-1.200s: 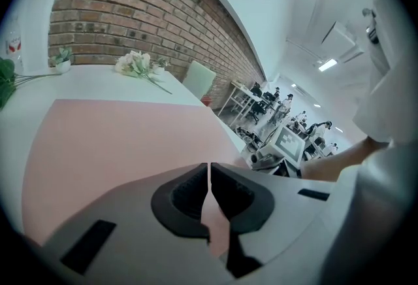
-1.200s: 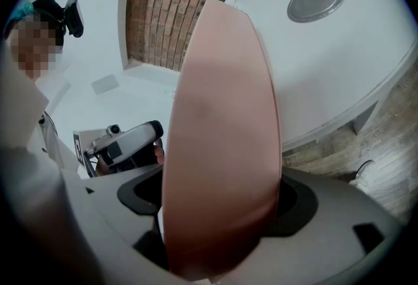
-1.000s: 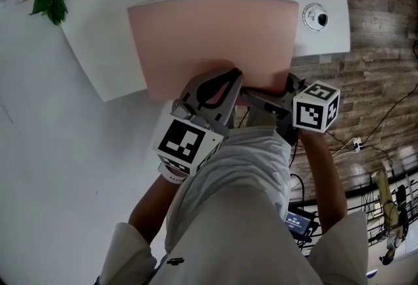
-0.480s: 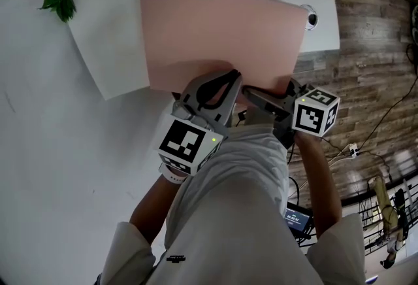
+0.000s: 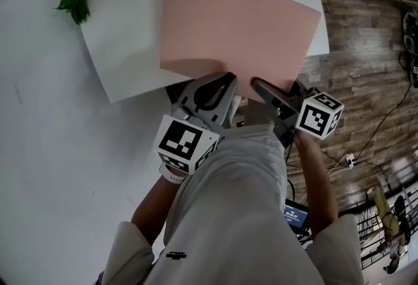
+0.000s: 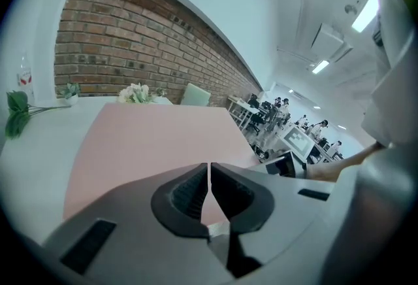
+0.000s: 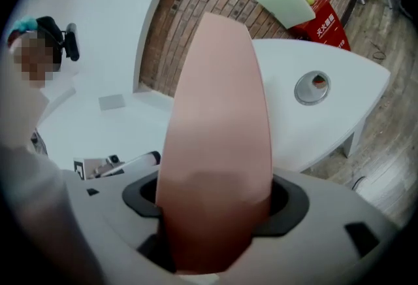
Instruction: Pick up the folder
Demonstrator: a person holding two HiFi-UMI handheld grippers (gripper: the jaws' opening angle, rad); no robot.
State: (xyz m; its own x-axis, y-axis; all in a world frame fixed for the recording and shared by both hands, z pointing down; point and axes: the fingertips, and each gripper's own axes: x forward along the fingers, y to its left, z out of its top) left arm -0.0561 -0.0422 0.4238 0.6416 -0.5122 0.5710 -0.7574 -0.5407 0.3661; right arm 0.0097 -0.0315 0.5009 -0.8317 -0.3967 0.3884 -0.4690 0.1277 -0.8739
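Left hand-held gripper [image 6: 209, 169] clamped on pink folder [image 5: 235, 29], right hand-held gripper [image 7: 215, 199] gripping it, jaws just closing

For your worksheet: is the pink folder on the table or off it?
Off: the folder stands tilted, clear above the table beneath it.

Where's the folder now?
The folder is upper centre in the head view, over the table's right end, near edge in the left gripper and right gripper, whose fingers have just been closing.
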